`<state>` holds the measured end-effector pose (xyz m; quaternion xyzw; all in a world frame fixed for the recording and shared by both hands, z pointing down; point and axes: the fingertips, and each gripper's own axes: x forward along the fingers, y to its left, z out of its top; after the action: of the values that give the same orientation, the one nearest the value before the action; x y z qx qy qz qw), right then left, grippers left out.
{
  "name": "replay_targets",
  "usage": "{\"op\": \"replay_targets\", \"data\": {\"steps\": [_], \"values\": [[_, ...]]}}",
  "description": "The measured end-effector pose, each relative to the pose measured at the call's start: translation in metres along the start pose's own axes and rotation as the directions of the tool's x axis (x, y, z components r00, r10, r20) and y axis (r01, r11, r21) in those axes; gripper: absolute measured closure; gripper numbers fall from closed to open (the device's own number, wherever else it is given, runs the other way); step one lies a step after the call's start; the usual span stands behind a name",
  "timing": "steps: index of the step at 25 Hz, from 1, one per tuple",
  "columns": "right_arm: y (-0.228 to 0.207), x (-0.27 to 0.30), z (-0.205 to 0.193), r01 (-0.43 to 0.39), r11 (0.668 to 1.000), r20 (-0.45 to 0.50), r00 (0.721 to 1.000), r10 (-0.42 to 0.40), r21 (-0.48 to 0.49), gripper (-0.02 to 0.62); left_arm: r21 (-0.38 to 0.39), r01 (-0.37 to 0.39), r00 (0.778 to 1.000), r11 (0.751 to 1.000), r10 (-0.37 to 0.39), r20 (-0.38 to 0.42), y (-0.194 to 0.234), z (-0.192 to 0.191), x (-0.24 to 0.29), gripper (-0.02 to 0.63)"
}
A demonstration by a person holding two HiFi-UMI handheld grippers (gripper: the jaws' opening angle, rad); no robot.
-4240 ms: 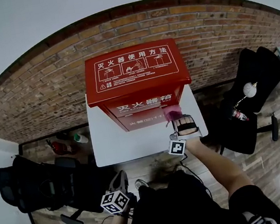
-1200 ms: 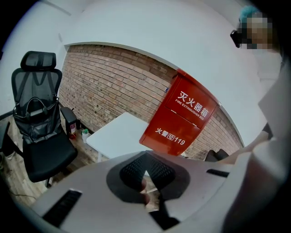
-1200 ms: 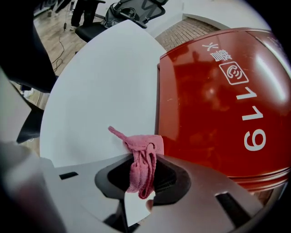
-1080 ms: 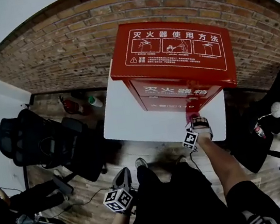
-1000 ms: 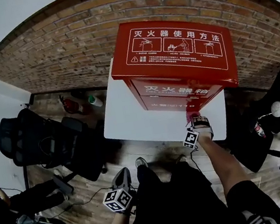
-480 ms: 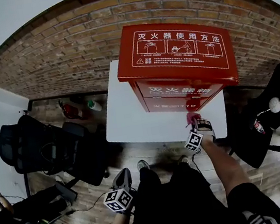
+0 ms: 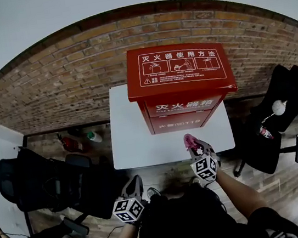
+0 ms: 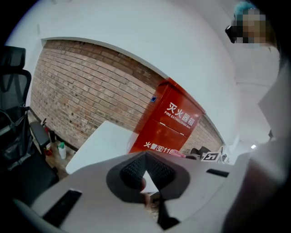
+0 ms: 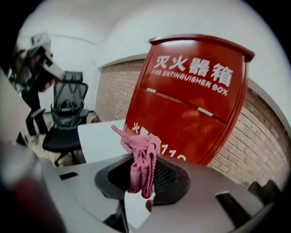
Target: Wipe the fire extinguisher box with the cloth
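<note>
The red fire extinguisher box (image 7: 180, 86) stands upright on a white table (image 7: 135, 140) against a brick wall; it also fills the right gripper view (image 9: 191, 95) and shows in the left gripper view (image 8: 166, 120). My right gripper (image 7: 195, 146) is shut on a pink cloth (image 9: 141, 161), held a little in front of the box's lower front and apart from it. The cloth (image 7: 191, 142) bunches between the jaws. My left gripper (image 7: 131, 193) hangs low near my body, shut with nothing in it (image 8: 144, 170).
Black office chairs stand at the left (image 7: 42, 184) and right (image 7: 275, 124) of the table. A small red extinguisher (image 7: 69, 144) and a bottle (image 7: 91, 136) sit on the floor by the wall. A person stands far left in the right gripper view (image 9: 32, 86).
The right gripper has drawn back from the box's lower front toward me with the cloth. The head view has swung, centring the box. The left gripper stays low.
</note>
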<state>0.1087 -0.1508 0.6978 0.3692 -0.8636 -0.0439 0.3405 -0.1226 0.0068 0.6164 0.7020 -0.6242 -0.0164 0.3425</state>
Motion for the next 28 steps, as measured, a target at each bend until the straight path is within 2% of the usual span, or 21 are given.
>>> {"op": "replay_targets", "data": {"steps": [4,6,9,12,15,19,22,25,28], "values": [[-0.004,-0.054,0.077,0.003,0.967,0.166,0.985,-0.047,0.255,0.491,0.114,0.101,0.993,0.988,-0.107,0.052,-0.02,0.044,0.011,0.588],[-0.002,-0.081,0.108,-0.004,0.949,0.224,0.972,-0.07,0.316,0.491,0.198,0.15,0.982,0.969,-0.17,0.087,-0.036,0.07,0.011,0.588],[0.005,-0.117,0.152,-0.001,0.926,0.31,0.942,-0.126,0.378,0.491,0.306,0.225,0.952,0.925,-0.275,0.131,-0.06,0.105,0.004,0.588],[0.016,-0.146,0.186,0.003,0.899,0.363,0.914,-0.179,0.437,0.491,0.331,0.313,0.923,0.89,-0.367,0.115,-0.077,0.126,-0.004,0.588],[0.03,-0.166,0.21,0.028,0.881,0.376,0.898,-0.23,0.473,0.491,0.317,0.382,0.898,0.868,-0.43,0.094,-0.086,0.14,-0.014,0.588],[0.056,-0.177,0.226,0.038,0.863,0.37,0.894,-0.255,0.504,0.491,0.381,0.419,0.874,0.824,-0.48,0.076,-0.09,0.144,-0.033,0.588],[0.072,-0.178,0.231,0.044,0.852,0.356,0.896,-0.265,0.522,0.491,0.409,0.437,0.861,0.801,-0.504,0.068,-0.088,0.145,-0.044,0.588],[0.084,-0.176,0.233,0.052,0.848,0.338,0.903,-0.266,0.528,0.491,0.432,0.437,0.856,0.789,-0.512,0.069,-0.082,0.144,-0.051,0.588],[0.09,-0.177,0.239,0.056,0.85,0.334,0.904,-0.266,0.524,0.491,0.43,0.441,0.854,0.788,-0.516,0.069,-0.077,0.145,-0.057,0.588]]}}
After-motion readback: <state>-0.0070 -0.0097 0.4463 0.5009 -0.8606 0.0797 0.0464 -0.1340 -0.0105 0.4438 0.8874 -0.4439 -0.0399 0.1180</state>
